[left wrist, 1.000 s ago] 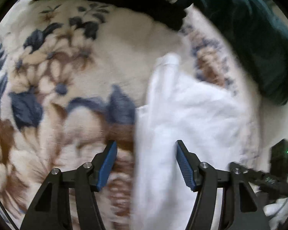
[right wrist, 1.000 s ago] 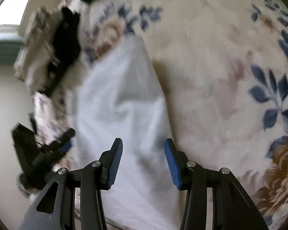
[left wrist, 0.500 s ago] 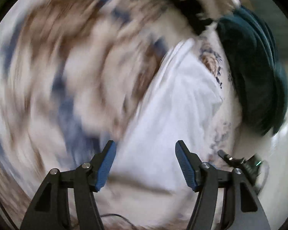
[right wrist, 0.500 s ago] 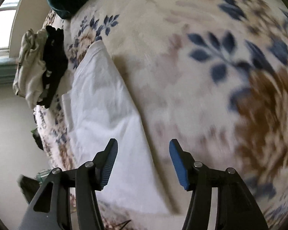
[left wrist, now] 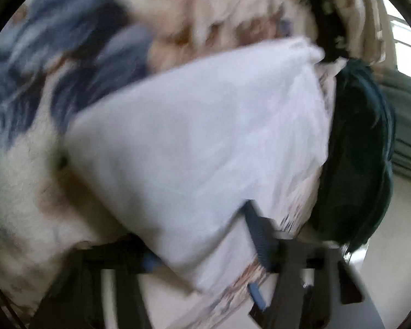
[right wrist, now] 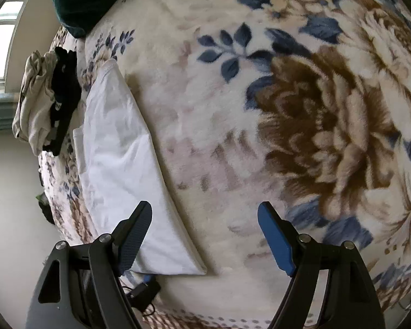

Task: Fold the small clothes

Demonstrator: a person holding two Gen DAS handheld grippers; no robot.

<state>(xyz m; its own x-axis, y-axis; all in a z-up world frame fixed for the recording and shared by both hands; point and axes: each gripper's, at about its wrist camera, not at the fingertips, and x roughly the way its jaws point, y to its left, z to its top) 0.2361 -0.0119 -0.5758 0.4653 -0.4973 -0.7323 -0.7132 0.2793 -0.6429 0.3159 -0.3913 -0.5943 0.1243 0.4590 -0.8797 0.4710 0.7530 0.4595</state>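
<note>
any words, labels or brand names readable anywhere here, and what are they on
No text reads clearly in either view.
White folded garment: a faint mark sits near its far corner, too small to read.
Black garment in the pile at the blanket's edge: small white marks, possibly print, too small to read.
Floral blanket: pattern only, no lettering.
The left wrist view is too blurred to show any text.

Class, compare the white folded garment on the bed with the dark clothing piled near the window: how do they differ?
The white folded garment lies flat with straight edges; the dark clothing is crumpled in a heap. The garment rests alone on the floral blanket; the dark clothing lies against a beige piece. Both sit by the blanket's edge.
</note>
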